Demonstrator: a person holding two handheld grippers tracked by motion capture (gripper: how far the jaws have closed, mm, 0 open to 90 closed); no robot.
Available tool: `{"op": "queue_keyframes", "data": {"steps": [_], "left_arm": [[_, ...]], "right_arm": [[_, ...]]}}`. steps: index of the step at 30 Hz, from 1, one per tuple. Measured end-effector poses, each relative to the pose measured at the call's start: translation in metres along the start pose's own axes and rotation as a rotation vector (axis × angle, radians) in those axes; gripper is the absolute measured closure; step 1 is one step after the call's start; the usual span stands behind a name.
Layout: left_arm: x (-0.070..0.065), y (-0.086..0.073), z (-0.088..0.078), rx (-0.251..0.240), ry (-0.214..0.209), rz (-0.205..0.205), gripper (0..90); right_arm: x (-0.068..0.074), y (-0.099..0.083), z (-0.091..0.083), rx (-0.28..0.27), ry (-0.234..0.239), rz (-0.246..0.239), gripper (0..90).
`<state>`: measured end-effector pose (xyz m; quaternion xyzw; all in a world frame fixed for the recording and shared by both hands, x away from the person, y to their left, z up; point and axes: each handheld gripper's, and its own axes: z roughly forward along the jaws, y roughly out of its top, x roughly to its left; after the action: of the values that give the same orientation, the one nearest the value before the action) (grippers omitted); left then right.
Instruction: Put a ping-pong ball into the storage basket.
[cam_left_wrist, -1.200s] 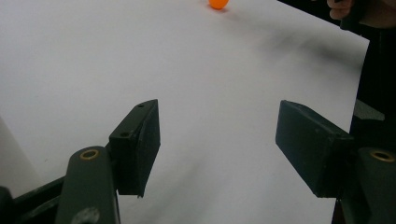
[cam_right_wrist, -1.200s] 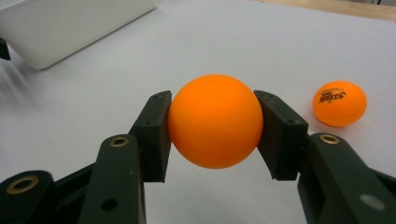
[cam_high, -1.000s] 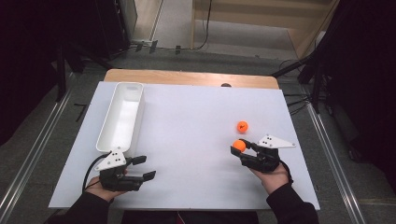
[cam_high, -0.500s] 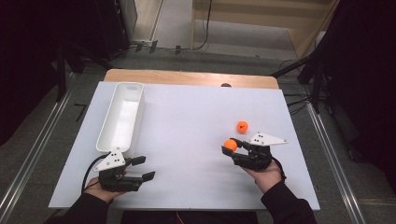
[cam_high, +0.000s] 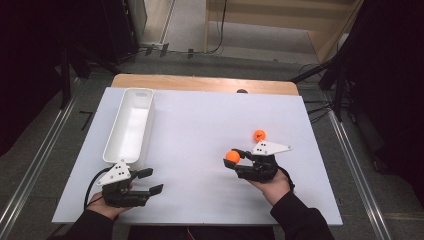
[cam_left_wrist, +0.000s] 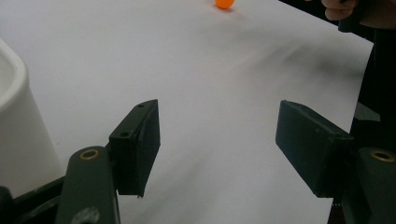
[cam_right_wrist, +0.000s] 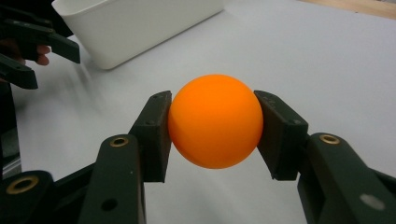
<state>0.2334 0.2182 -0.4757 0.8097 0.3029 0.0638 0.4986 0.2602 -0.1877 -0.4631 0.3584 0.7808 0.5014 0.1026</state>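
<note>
Fingers (cam_right_wrist: 154, 135) of the right gripper (cam_high: 234, 158) pinch an orange ball (cam_right_wrist: 215, 127) between them, in transport; next, carry it to the white bin (cam_high: 128, 127) ahead-left; left gripper (cam_high: 152, 181) spread, idle

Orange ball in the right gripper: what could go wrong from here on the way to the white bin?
The held orange ball is pinched only at its sides by the right gripper, so it might slip out and roll. The white bin is narrow, so a release could miss. The second orange ball lies loose nearby and could be knocked away.
</note>
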Motion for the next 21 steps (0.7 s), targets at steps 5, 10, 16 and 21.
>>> {"op": "queue_keyframes", "data": {"steps": [5, 10, 16, 21], "left_arm": [[0.0, -0.001, -0.002, -0.005, 0.009, 0.0, 31.4], [0.0, -0.001, -0.003, -0.004, 0.01, -0.002, 31.4], [-0.002, -0.001, -0.002, -0.008, 0.001, -0.002, 31.3], [-0.002, -0.001, -0.002, -0.004, -0.002, 0.002, 31.4]], "right_arm": [[0.004, 0.005, 0.008, 0.006, 0.024, -0.008, 48.3], [0.006, 0.01, 0.015, 0.014, 0.039, -0.012, 48.3], [0.01, 0.016, 0.022, 0.021, 0.042, -0.02, 48.3], [0.015, 0.022, 0.031, 0.025, 0.053, -0.03, 48.3]]}}
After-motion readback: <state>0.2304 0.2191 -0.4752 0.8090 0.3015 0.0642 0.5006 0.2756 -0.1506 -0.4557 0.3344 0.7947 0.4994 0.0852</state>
